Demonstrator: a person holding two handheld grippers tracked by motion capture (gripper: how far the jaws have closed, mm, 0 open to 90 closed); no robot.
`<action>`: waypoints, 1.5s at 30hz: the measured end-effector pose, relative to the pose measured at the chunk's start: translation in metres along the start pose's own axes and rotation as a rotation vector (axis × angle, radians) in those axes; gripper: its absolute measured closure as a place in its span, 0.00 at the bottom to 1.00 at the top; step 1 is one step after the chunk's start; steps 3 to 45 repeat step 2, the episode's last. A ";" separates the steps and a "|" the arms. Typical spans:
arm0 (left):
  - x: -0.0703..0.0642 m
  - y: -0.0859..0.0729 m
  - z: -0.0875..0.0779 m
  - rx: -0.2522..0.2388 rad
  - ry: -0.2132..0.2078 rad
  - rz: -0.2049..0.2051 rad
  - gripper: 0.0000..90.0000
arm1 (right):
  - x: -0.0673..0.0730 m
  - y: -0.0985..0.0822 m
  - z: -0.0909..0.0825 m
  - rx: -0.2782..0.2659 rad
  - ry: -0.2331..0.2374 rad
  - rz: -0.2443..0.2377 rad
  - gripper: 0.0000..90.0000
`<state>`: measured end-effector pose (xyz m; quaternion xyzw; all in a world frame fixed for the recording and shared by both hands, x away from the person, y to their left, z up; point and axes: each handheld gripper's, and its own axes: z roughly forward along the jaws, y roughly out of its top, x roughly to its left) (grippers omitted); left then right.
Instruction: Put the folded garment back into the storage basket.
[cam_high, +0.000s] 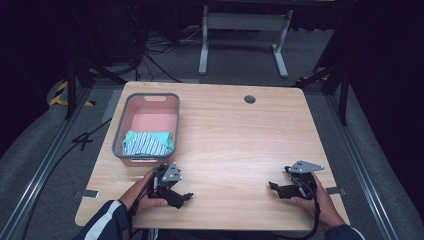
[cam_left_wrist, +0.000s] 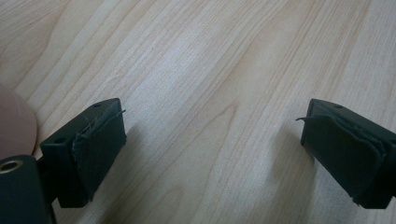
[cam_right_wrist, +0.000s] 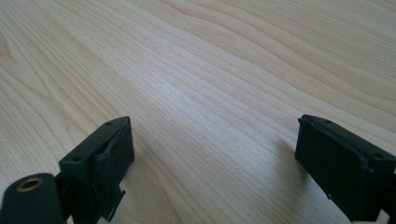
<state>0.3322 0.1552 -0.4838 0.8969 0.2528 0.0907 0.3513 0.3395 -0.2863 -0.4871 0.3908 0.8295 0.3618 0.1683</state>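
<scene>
Left tongs (cam_high: 187, 196) and right tongs (cam_high: 271, 185) both wide open, empty, above bare table (cam_high: 235, 135).

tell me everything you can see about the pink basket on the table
The basket is a rectangular tub, pink inside with a grey rim, seemingly plastic. It sits upright on the wooden table at its left side. A folded cloth, teal with white stripes, lies in its near end. The left tool is close by, not touching.

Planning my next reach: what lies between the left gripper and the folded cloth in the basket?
In the high view, the basket's near grey wall stands between the left gripper and the striped teal cloth; otherwise it's bare wooden tabletop.
</scene>
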 end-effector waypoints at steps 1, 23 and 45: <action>0.000 0.000 0.000 0.000 0.000 0.000 0.07 | 0.000 0.000 0.000 -0.001 0.001 0.003 0.13; 0.000 0.000 0.000 0.000 0.000 0.000 0.07 | 0.000 0.000 0.000 -0.001 0.001 0.003 0.14; 0.000 0.000 0.000 0.000 0.000 0.000 0.07 | 0.000 0.000 0.000 -0.001 0.001 0.003 0.14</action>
